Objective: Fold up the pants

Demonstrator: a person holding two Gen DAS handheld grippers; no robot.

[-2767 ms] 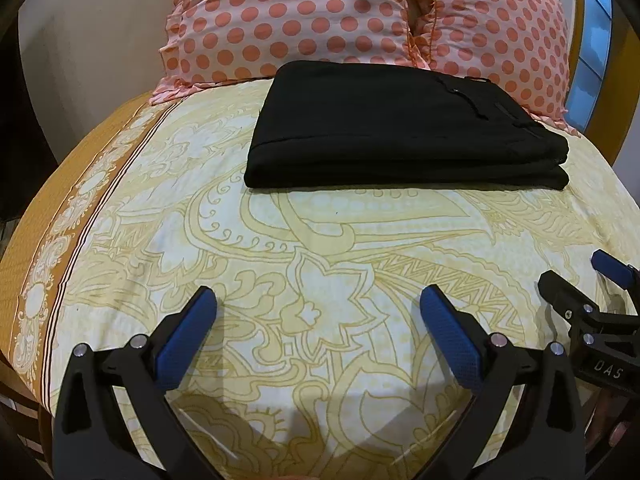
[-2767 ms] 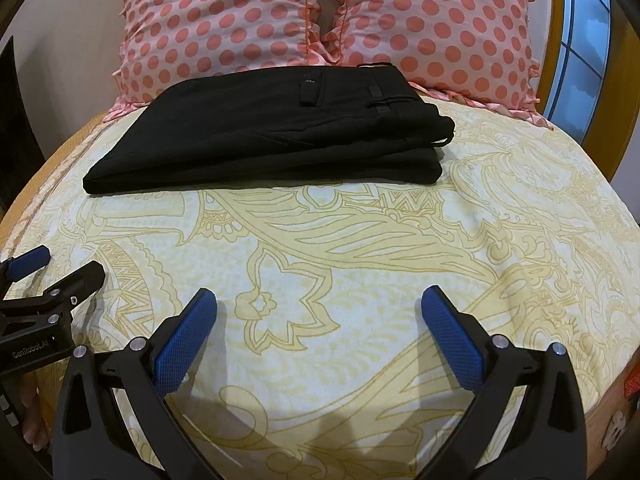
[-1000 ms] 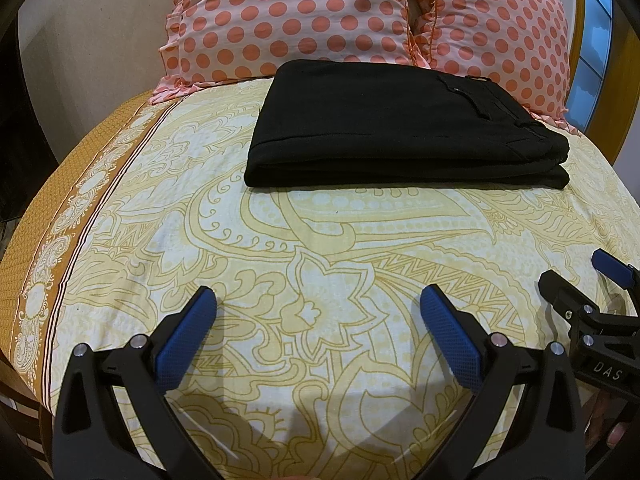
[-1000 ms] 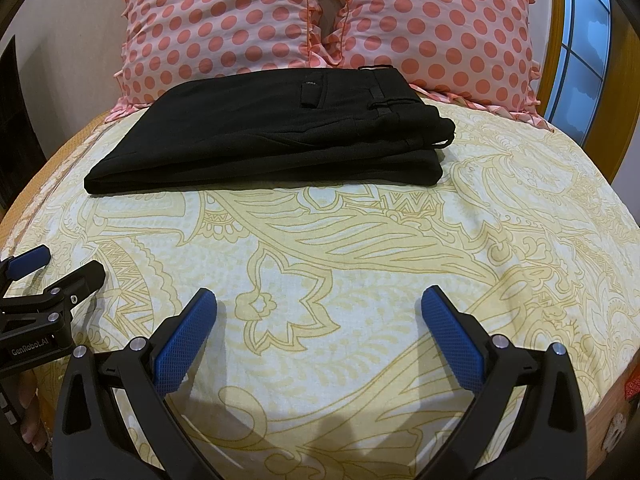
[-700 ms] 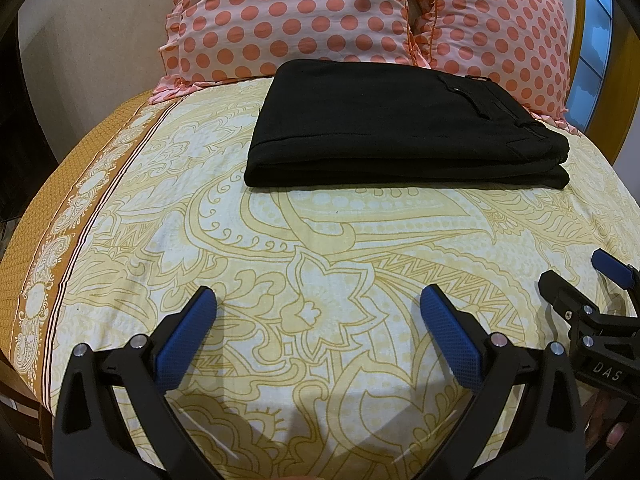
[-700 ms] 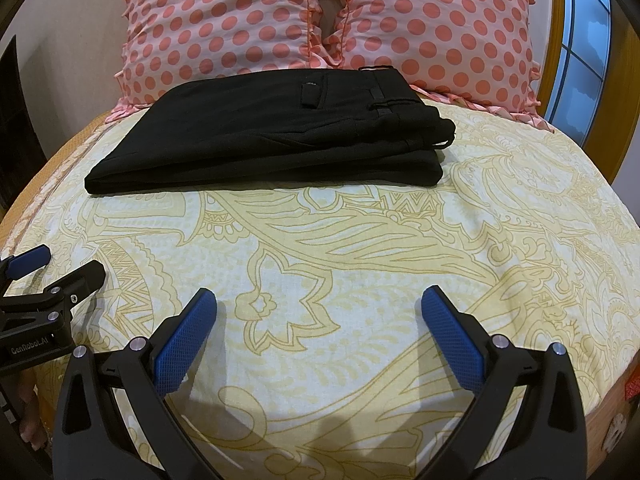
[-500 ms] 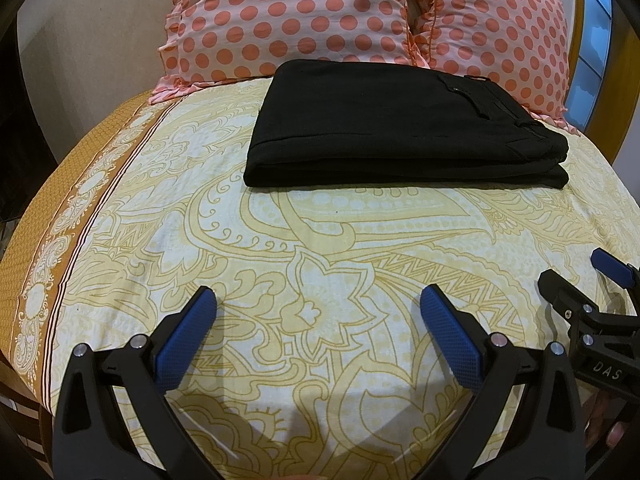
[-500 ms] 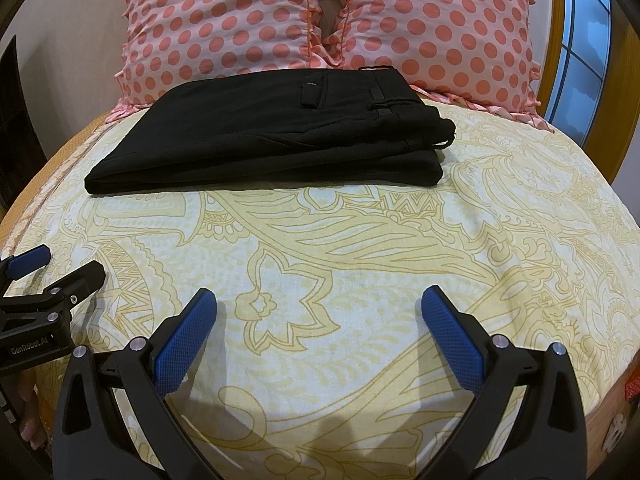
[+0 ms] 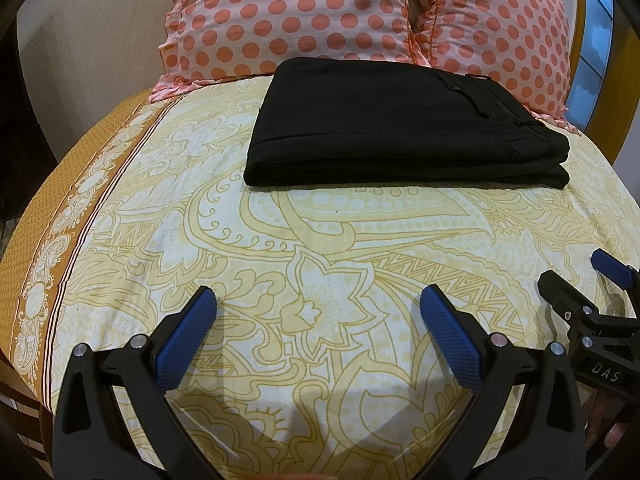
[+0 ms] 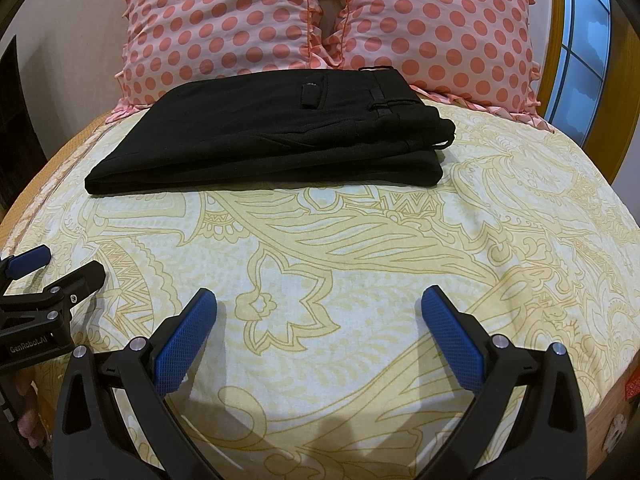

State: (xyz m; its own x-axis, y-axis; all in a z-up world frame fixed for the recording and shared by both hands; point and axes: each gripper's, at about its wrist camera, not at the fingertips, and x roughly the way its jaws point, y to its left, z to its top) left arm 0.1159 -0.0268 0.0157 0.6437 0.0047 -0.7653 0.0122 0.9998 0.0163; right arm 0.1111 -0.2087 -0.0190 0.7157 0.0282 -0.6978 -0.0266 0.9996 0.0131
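As pants [image 9: 384,120] lie folded, black, flat

Folded black pants [image 10: 272,136] near polka-dot pillows [image 10: 224,24]

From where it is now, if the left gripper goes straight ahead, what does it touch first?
Probably the bedsheet first, since the left gripper looks to point slightly down at it. If it skims above the sheet, it would next meet the near edge of the folded black pants. Depth is unclear.

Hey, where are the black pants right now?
The black pants lie folded on the far part of the bedspread, against the polka-dot pillows, centred in both wrist views and well beyond both open hand-held grippers.
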